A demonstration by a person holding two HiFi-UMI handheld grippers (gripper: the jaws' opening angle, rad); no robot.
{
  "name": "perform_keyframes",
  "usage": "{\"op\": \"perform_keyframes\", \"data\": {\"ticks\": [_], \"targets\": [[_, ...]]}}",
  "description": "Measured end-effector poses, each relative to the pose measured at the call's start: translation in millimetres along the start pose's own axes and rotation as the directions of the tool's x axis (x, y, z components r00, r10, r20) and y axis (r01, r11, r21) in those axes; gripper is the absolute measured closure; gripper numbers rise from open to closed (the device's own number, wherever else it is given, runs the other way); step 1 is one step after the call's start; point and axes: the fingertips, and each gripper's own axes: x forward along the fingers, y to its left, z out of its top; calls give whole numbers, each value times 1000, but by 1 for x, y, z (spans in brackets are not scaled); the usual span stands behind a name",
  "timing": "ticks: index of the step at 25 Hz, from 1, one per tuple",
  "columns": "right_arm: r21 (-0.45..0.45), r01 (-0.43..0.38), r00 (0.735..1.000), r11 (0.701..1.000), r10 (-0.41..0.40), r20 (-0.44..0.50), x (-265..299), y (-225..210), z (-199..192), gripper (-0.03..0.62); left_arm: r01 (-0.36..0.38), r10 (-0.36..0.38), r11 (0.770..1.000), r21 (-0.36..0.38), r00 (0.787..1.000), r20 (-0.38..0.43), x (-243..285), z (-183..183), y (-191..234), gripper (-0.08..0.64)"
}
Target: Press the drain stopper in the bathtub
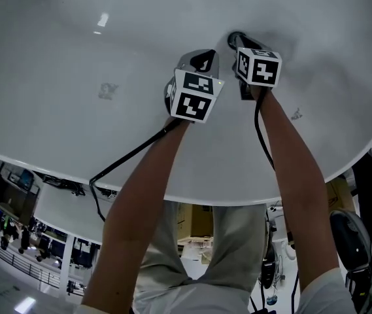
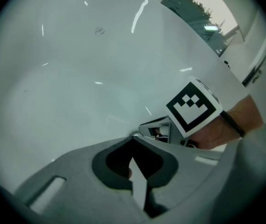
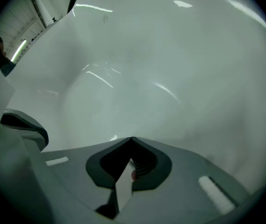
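Dark round drain stopper (image 1: 233, 39), 12 o'clock of my R gripper (image 3: 132, 139): prob. stiff, sprung; push centre. L gripper (image 2: 133, 136) and R: jaws closed, empty.

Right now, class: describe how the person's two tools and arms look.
Both the left tool and right tool are grey, lined dark inside. Each carries a white cube with black square markers and trails a black cable. No sleeves cover the arms.

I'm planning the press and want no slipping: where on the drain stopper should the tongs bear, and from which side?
Its top centre, straight down from above, tongs shut. The drain stopper sits low in the bathtub floor, mostly hidden by the right gripper, so there's likely no side to pinch.
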Motion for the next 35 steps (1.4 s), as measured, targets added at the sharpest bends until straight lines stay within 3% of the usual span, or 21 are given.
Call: {"op": "perform_keyframes", "data": {"ticks": [5,21,28,35], "targets": [[38,-7,998,999,5,61,-24,6,18,586,0,0,1000,-3,1000,23,-14,9,-8,557],[14,-42,983,999,39,177,-116,26,52,586,-12,13,1000,-13,998,56,-84,30,-44,557],[14,-9,976,1000,6,219,-182,23,68,586,18,-19,1000,12,994,109,-123,66,-75,557],[37,-41,956,998,28,291,-224,36,80,586,54,-57,998,21,984,167,-149,90,-96,557]]}}
